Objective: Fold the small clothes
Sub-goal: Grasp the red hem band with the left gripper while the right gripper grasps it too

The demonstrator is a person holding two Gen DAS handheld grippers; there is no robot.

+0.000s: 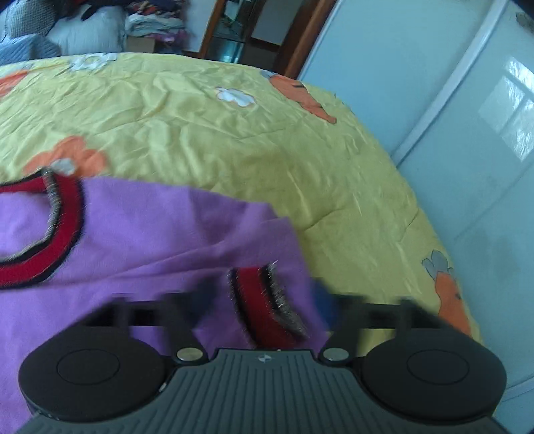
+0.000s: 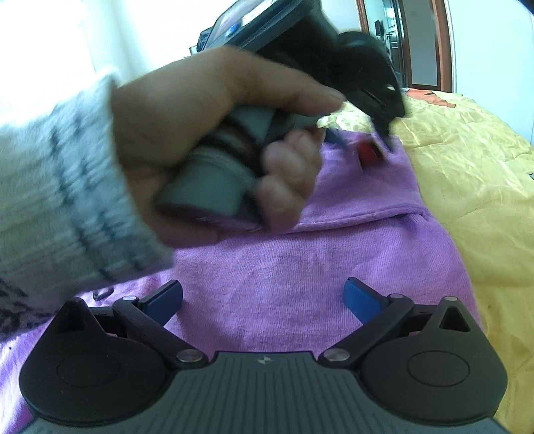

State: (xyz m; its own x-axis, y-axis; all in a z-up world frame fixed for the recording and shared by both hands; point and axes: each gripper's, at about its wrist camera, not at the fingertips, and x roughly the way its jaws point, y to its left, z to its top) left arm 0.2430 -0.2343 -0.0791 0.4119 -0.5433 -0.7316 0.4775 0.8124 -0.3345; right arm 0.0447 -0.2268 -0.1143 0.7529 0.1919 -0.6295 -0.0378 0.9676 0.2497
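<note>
A small purple sweater (image 1: pixel 150 240) lies on the yellow bed cover (image 1: pixel 233 140), its red collar (image 1: pixel 63 213) at the left. One sleeve is folded over the body, and its red cuff (image 1: pixel 257 300) lies between the spread, blurred fingers of my left gripper (image 1: pixel 263 303), which is open and not pressing it. In the right wrist view a hand (image 2: pixel 200 150) in a pale knit sleeve holds the left gripper (image 2: pixel 362 140) over that cuff (image 2: pixel 367 152). My right gripper (image 2: pixel 262 300) hovers open over the sweater's body (image 2: pixel 283 253), nothing between its blue pads (image 2: pixel 360 300).
The cover carries orange and white cartoon prints. The bed's edge curves along the right, beside pale blue wardrobe doors (image 1: pixel 450 100). A pile of folded clothes (image 1: pixel 153 20) and a wooden door frame (image 1: pixel 310 33) stand beyond the far side.
</note>
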